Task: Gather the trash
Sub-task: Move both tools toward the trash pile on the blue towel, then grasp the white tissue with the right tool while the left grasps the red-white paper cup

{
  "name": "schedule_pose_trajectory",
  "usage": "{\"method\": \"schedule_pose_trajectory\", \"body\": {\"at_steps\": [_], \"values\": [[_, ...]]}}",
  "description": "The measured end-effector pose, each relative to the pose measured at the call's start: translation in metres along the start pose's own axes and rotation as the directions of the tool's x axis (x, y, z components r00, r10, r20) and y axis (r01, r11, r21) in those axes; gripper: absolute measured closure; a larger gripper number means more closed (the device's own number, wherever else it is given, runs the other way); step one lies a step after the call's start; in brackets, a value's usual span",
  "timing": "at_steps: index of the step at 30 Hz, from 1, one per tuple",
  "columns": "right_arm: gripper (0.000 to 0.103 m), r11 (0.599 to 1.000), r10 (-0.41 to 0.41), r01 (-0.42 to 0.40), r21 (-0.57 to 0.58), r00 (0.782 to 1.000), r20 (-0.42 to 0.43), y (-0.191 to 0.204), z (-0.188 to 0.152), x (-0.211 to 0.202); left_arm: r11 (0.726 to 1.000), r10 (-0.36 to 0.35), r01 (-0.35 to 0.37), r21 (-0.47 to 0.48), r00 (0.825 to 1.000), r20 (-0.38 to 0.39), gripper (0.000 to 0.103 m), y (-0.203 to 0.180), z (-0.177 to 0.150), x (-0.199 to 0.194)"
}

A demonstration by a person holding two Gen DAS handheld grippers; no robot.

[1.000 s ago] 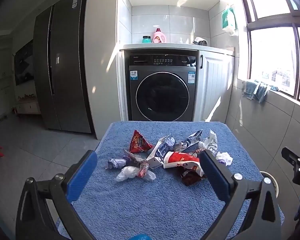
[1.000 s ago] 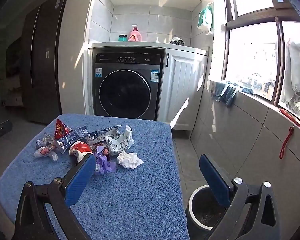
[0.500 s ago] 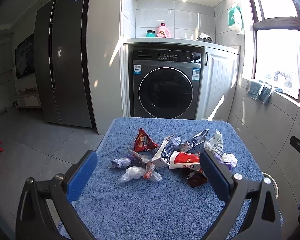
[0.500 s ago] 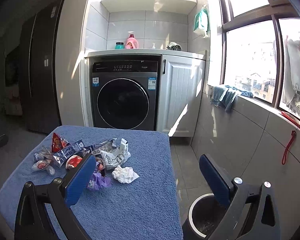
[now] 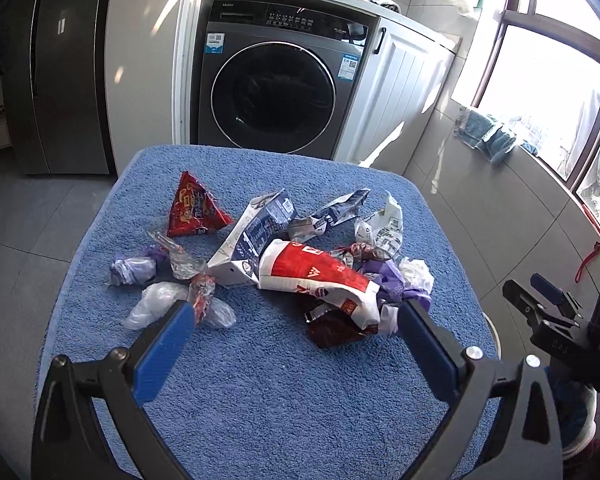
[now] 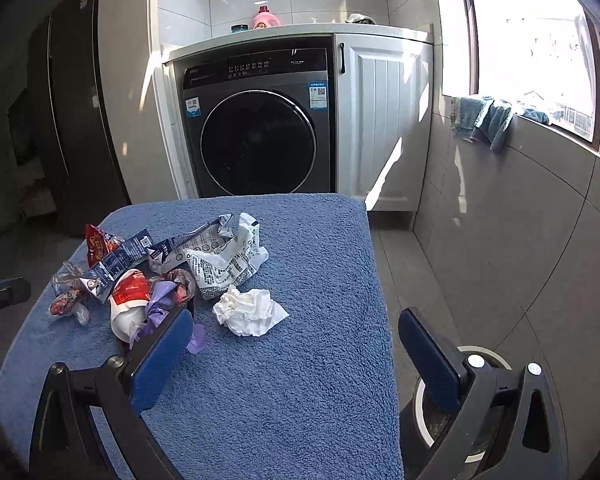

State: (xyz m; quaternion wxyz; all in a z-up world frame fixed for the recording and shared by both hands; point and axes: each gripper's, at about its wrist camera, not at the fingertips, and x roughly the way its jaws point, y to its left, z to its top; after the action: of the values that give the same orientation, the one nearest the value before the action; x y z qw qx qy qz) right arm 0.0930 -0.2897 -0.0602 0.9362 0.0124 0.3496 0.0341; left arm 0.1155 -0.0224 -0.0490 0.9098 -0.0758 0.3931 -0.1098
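Note:
A pile of trash lies on a table covered by a blue towel (image 5: 284,392). It includes a red triangular snack bag (image 5: 194,212), a blue-and-white carton (image 5: 256,236), a red-and-white paper wrapper (image 5: 316,276), clear plastic wrappers (image 5: 160,308) and a crumpled white tissue (image 6: 248,310). My left gripper (image 5: 292,320) is open just short of the pile, holding nothing. My right gripper (image 6: 296,320) is open over the table's right edge, with the tissue just ahead of its left finger. It also shows in the left wrist view as the right gripper (image 5: 540,304), off the table's right side.
A round bin with a white rim (image 6: 490,351) stands on the floor by the table's right side, partly behind my right finger. A dark washing machine (image 5: 272,92), a white cabinet (image 6: 384,120) and a fridge (image 5: 60,64) stand beyond. A tiled wall with a window ledge runs along the right.
Both grippers have moved forward and tipped down toward the table, so the trash pile looks larger and nearer. Both stay open, and no trash has moved.

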Motion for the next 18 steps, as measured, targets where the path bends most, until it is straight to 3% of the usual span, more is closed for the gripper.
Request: {"method": "schedule_pose_trajectory", "body": {"at_steps": [8, 18], "values": [[0.01, 0.998, 0.063, -0.064, -0.014, 0.996, -0.063, -0.001, 0.009, 0.045, 0.99, -0.087, 0.072, -0.117, 0.988, -0.13, 0.003, 0.003, 0.017, 0.06], [0.012, 0.991, 0.128, -0.132, -0.028, 0.985, -0.115, 0.009, 0.014, 0.089, 0.982, -0.093, 0.056, -0.18, 0.974, -0.208, 0.012, 0.006, 0.03, 0.106]]}}
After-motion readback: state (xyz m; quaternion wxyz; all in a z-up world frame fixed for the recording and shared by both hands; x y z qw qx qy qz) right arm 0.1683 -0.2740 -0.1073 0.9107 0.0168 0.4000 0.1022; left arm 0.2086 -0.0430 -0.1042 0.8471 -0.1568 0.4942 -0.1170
